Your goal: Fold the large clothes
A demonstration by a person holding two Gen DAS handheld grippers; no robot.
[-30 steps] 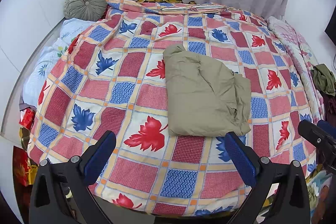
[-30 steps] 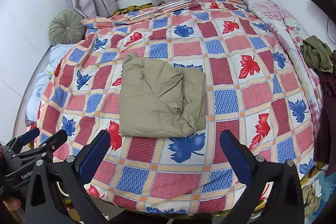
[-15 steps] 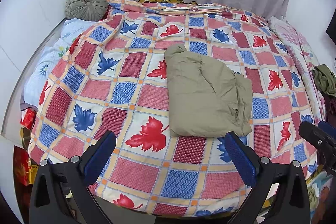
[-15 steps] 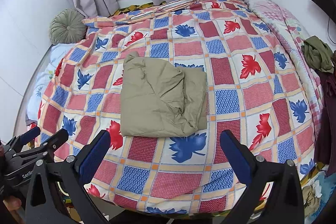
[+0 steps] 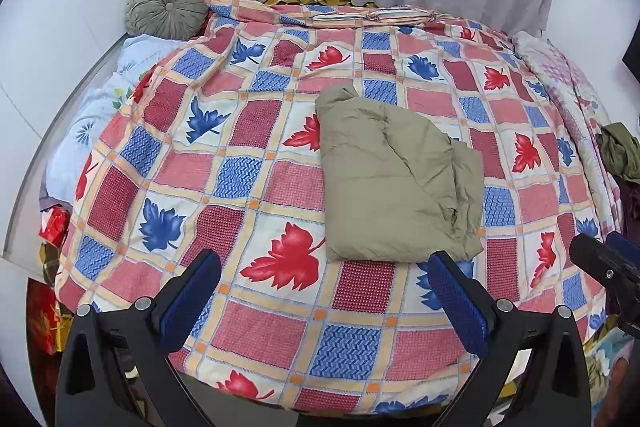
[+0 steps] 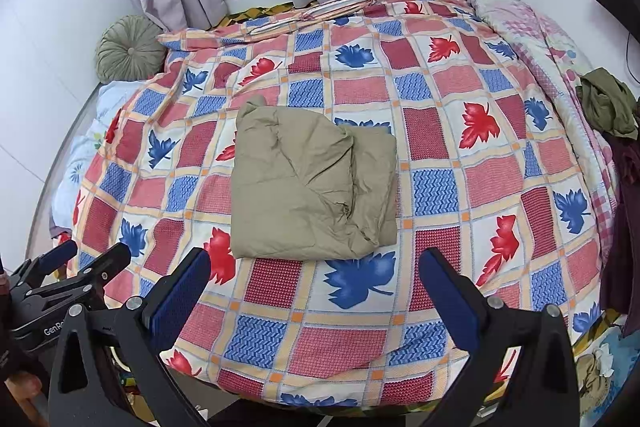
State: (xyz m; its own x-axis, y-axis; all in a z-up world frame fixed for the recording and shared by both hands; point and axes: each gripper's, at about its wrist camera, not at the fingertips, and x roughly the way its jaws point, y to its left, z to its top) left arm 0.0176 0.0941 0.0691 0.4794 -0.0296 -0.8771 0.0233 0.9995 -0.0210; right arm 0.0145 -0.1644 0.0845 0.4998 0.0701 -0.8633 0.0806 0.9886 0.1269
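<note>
Both tools hang back over the near edge of the bed, level and pointed forward. Left gripper (image 5: 324,291): fingers spread wide, holding nothing. Right gripper (image 6: 316,287): same, wide apart and empty. Just beyond lies the khaki garment (image 6: 312,183), a squarish folded bundle mid-quilt (image 6: 440,187), untouched. Folding looks essentially finished. Farther right, an olive garment (image 6: 608,103) sits crumpled, possibly next.

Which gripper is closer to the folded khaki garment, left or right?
Roughly level; the right gripper perhaps slightly nearer, facing the folded khaki garment squarely. The left gripper sits off toward its left. Both open, short of it.
</note>
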